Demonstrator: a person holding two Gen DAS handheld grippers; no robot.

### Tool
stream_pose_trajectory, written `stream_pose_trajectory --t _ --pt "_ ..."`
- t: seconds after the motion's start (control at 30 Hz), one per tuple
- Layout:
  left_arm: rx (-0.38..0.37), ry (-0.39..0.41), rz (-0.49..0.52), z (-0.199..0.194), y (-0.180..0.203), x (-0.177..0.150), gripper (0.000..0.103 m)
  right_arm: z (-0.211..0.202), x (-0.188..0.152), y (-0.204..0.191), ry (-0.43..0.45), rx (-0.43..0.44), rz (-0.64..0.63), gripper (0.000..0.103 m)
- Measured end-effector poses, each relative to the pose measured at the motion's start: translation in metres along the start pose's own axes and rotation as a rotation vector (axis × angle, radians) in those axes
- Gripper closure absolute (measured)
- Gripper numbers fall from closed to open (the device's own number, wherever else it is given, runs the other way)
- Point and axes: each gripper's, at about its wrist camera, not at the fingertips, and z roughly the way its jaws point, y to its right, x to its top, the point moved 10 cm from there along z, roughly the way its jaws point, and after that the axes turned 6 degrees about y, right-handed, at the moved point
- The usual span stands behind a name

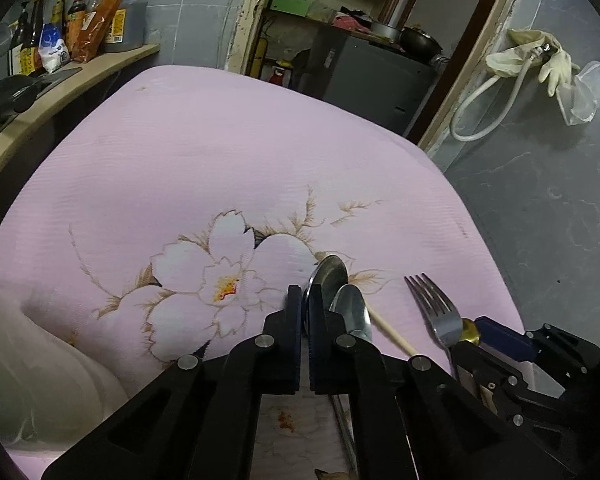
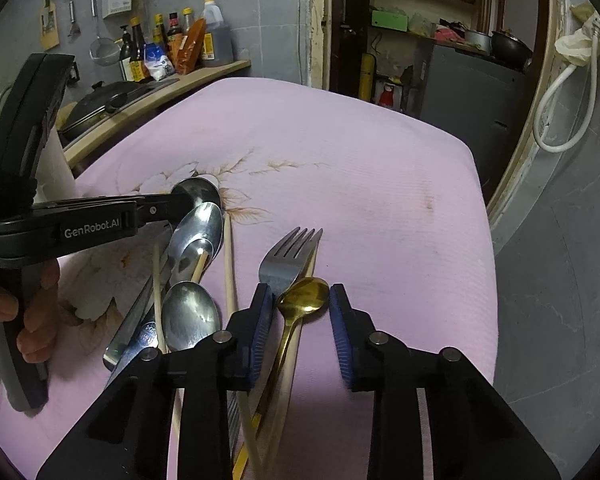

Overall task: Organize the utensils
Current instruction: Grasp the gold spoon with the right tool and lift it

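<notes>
Right tongs [image 2: 298,312] stand spread astride the gold spoon [image 2: 305,295], pads clear of its smooth bowl, placed for a pinch. The spoon lies across a chopstick [image 2: 288,364], beside the steel fork [image 2: 286,258]. Left tongs [image 1: 306,316] are pressed together, apparently pinching the edge of a polished steel spoon [image 1: 332,272]; contact is partly hidden. All utensils lie clustered on the table's ribbed pink floral cloth [image 2: 360,168].
</notes>
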Motion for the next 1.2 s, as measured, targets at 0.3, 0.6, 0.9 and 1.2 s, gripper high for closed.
stream_pose_trajectory --t 0.3,0.6,0.9,1.2 --pt "-0.041 -0.001 0.027 -0.011 0.005 -0.006 0.102 -0.006 0.001 0.001 0.023 0.002 0.011 0.085" --pt "-0.054 -0.007 0.053 -0.028 0.006 -0.017 0.102 -0.011 -0.002 -0.003 0.024 0.004 0.017 0.087" --pt "-0.071 0.004 0.06 -0.047 0.005 -0.025 0.102 -0.016 -0.021 -0.004 -0.029 -0.058 -0.049 0.076" --pt "-0.058 0.015 0.066 -0.049 0.004 -0.028 0.102 -0.005 -0.017 -0.007 -0.039 -0.123 -0.115 0.075"
